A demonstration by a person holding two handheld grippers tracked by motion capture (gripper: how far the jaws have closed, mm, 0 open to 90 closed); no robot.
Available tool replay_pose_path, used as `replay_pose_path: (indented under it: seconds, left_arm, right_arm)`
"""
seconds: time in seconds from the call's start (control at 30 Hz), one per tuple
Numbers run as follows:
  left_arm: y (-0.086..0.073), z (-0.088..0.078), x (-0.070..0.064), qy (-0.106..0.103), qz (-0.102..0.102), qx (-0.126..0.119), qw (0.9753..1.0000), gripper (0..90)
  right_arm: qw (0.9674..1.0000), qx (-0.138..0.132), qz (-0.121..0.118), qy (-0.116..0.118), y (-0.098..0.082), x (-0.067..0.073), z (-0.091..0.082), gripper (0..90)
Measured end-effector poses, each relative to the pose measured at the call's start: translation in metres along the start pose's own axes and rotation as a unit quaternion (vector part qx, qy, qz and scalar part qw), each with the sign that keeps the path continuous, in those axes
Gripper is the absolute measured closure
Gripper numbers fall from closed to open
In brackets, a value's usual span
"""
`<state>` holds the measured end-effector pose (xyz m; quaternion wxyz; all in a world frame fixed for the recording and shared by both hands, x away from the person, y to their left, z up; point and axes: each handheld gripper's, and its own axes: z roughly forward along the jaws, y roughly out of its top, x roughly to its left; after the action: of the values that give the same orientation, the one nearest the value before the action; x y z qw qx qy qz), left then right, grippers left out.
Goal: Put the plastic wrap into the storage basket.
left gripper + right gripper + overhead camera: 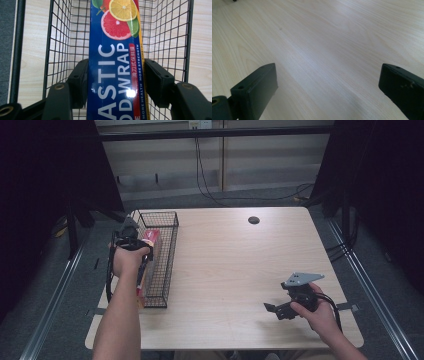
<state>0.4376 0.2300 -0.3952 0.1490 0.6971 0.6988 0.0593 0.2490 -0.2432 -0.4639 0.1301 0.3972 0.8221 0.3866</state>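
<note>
A long blue plastic food wrap box (115, 75), printed with citrus fruit, lies lengthwise in a black wire basket (62, 37). My left gripper (116, 80) is shut on the box, one black jaw pressed against each long side. From above, the box (150, 245) sits in the basket (167, 265) at the table's left edge, with the left gripper (140, 245) over its far half. My right gripper (277, 310) rests low near the table's front right, open with nothing between its jaws. The right gripper (327, 82) faces bare wood.
The pale wooden table (240, 260) has a round black cable hole (253, 220) near its far edge. Dark curtains flank both sides, and cables hang on the back wall. Metal rails run along the floor left and right.
</note>
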Motion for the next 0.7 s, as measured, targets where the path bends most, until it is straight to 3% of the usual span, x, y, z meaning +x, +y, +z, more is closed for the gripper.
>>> replay_pose_path:
  seconds: [0.03,0.23,0.67,0.7]
  left_arm:
    - [-0.0005,0.0001,-0.0014,0.001,-0.011,-0.001,0.9999,42.1]
    - [-0.0013,0.0009,0.0,0.002,0.009,-0.006,0.9999,40.6]
    - [-0.0039,-0.0054,-0.0004,-0.012,-0.002,-0.017,0.9998,35.9]
    - [-0.0037,-0.0066,0.0002,-0.009,0.006,-0.016,0.9998,35.3]
  right_arm:
    - [1.0,0.0,0.0,0.0,0.0,0.0,0.0,1.6]
    - [1.0,0.001,0.0,0.0,0.0,0.0011,0.0001,1.6]
    - [1.0,0.0,-0.001,-0.001,0.0004,0.0013,-0.0008,1.6]
    - [1.0,0.001,0.0,-0.002,0.0004,0.0015,-0.001,1.6]
